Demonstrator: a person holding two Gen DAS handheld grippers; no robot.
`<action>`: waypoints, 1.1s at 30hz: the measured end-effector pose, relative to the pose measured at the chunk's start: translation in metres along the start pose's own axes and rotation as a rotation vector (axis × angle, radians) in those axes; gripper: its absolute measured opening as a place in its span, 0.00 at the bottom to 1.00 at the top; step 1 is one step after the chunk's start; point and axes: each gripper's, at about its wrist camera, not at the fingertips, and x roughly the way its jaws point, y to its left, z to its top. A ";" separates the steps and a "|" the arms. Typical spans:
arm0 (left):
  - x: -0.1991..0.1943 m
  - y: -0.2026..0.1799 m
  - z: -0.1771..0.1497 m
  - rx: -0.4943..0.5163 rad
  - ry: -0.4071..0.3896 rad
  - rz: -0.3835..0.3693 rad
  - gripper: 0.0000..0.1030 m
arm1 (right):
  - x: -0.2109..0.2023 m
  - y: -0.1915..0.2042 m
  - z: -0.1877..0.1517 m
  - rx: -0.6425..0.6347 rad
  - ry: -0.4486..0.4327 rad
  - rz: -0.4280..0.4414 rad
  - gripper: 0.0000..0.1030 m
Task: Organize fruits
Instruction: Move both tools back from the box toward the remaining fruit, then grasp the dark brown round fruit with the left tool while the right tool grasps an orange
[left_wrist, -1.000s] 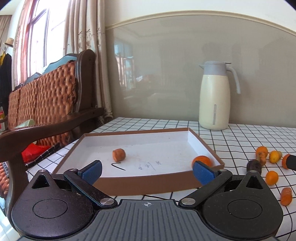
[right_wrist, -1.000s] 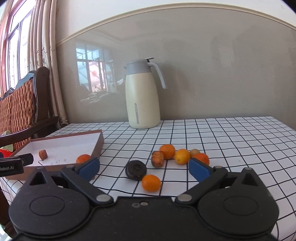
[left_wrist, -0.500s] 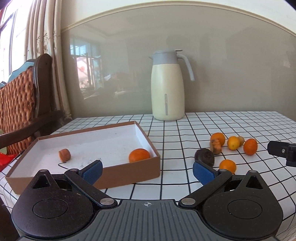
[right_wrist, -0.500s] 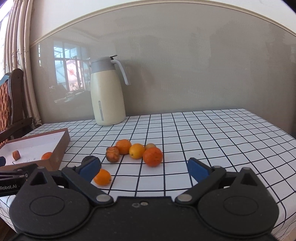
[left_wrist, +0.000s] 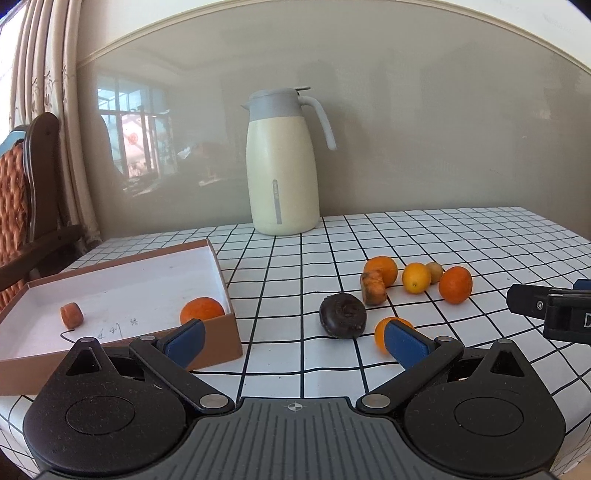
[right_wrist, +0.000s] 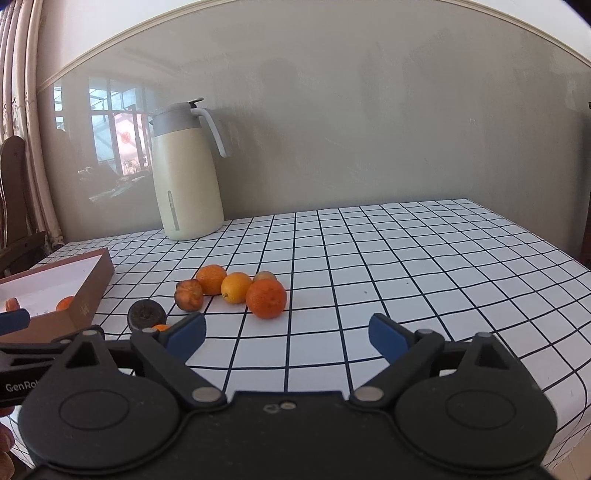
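A brown box (left_wrist: 221, 339) with a white inside holds an orange (left_wrist: 201, 309) and a small orange piece (left_wrist: 71, 315); it also shows in the right wrist view (right_wrist: 94, 291). Several loose fruits lie on the checked cloth: a dark round fruit (left_wrist: 342, 320), a small orange (left_wrist: 380, 330), a shrivelled brown fruit (left_wrist: 373, 288), oranges (left_wrist: 384, 268) (left_wrist: 455, 284) and a yellow one (left_wrist: 416, 277). My left gripper (left_wrist: 293, 341) is open and empty, just before the dark fruit. My right gripper (right_wrist: 286, 334) is open and empty, near the big orange (right_wrist: 266, 298).
A cream thermos jug (left_wrist: 282, 166) stands at the back by the wall. A wooden chair (left_wrist: 26, 192) and curtains are at the left. The table edge drops off at the right (right_wrist: 576, 266).
Both grippers have swung to the right. The left view has shifted from the box toward the loose fruits. The right view has moved further right along the table. Both stay open.
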 end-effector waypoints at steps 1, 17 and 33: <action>0.002 -0.001 0.000 -0.002 0.004 -0.003 1.00 | 0.000 -0.001 0.000 -0.002 0.003 0.000 0.82; 0.035 -0.015 0.008 -0.051 0.052 -0.027 0.80 | 0.017 -0.007 0.005 0.020 0.022 0.011 0.67; 0.070 -0.021 0.012 -0.068 0.096 -0.037 0.72 | 0.055 0.002 0.028 0.025 0.052 0.028 0.59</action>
